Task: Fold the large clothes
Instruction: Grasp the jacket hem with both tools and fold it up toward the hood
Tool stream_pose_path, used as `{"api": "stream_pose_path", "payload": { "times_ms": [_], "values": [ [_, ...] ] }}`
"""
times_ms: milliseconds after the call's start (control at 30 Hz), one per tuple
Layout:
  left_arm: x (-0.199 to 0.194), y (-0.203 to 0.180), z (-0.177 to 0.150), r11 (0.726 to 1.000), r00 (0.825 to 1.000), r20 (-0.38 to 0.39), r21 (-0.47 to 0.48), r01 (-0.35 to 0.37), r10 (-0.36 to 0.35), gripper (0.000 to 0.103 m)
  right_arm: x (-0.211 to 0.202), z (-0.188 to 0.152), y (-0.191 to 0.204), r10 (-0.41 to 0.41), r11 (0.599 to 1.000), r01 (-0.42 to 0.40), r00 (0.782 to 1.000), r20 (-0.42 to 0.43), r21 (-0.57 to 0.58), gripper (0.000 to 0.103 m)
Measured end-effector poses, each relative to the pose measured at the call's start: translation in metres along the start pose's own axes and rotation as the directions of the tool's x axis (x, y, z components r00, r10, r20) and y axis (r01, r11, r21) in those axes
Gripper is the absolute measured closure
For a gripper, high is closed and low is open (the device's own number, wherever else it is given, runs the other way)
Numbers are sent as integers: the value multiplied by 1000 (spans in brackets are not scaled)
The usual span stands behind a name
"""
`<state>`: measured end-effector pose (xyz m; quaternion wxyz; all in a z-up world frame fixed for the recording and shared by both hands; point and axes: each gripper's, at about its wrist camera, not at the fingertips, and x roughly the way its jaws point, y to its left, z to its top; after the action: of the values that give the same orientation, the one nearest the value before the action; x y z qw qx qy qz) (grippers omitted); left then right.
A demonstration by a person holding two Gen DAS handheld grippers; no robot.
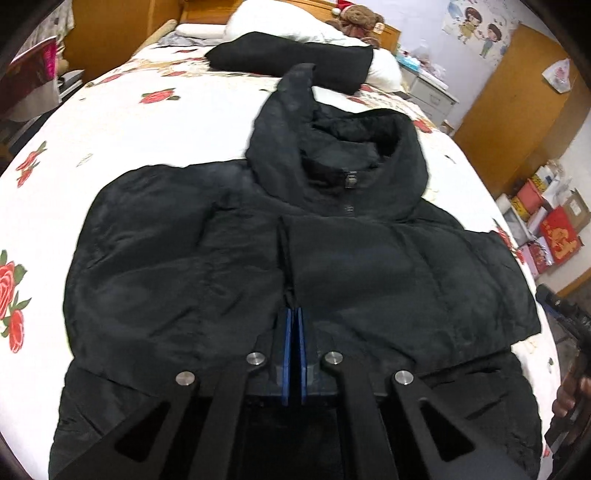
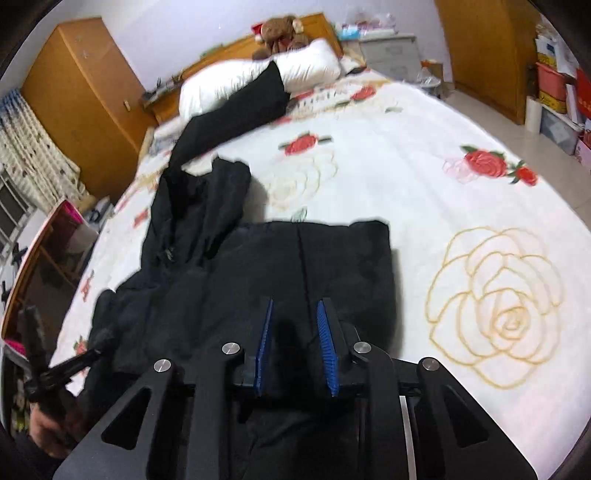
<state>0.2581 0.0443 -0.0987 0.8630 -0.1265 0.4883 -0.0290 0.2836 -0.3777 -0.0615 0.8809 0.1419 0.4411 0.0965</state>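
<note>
A black puffer jacket (image 1: 369, 266) lies front-up on the rose-patterned bed sheet (image 1: 129, 122), its hood (image 1: 332, 155) pointing toward the pillows. My left gripper (image 1: 294, 314) is shut, its blue pads pinching a raised ridge of jacket fabric near the chest. In the right wrist view the jacket (image 2: 221, 288) has its side folded inward. My right gripper (image 2: 296, 306) stands over that folded part, with its pads narrowly apart and dark fabric bunched between them. A hand (image 2: 44, 424) holds the other gripper at the lower left.
A second black garment (image 1: 295, 62) lies across the white pillow (image 2: 314, 62), with a teddy bear (image 2: 280, 33) behind. Wooden wardrobes (image 2: 81, 96) stand by the wall. Boxes (image 1: 554, 229) are stacked on the floor beside the bed. Bare sheet (image 2: 461, 221) lies right of the jacket.
</note>
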Motion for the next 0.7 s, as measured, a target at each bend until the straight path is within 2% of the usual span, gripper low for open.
{"api": "stream_pose_path", "payload": {
  "times_ms": [133, 233, 367, 433, 533, 633, 700],
  "values": [
    [9, 16, 0, 999, 999, -20, -30, -34, 34, 102, 48, -20, -2, -19, 1000, 17, 991, -129, -15, 80],
    [7, 20, 0, 998, 999, -20, -49, -40, 39, 102, 59, -22, -3, -8, 1000, 6, 989, -149, -10, 80],
    [-28, 16, 6, 996, 996, 75, -77, -37, 43, 102, 62, -19, 4, -24, 998, 13, 984, -175, -63, 80],
    [-50, 7, 11, 998, 991, 131, -61, -8, 16, 102, 53, -14, 6, -26, 997, 13, 986, -167, -78, 80],
    [-61, -16, 25, 999, 986, 163, 14, 31, -33, 102, 28, -3, 8, 18, 997, -25, 994, -103, -70, 80],
    [-46, -40, 39, 995, 987, 145, 80, 63, -74, 101, 5, 17, 2, 12, 997, -14, 1000, -21, -77, 80],
    [-24, -46, 44, 994, 992, 112, 94, 47, -57, 101, 5, 28, -5, -10, 998, 9, 1000, -12, -66, 80]
  ]
}}
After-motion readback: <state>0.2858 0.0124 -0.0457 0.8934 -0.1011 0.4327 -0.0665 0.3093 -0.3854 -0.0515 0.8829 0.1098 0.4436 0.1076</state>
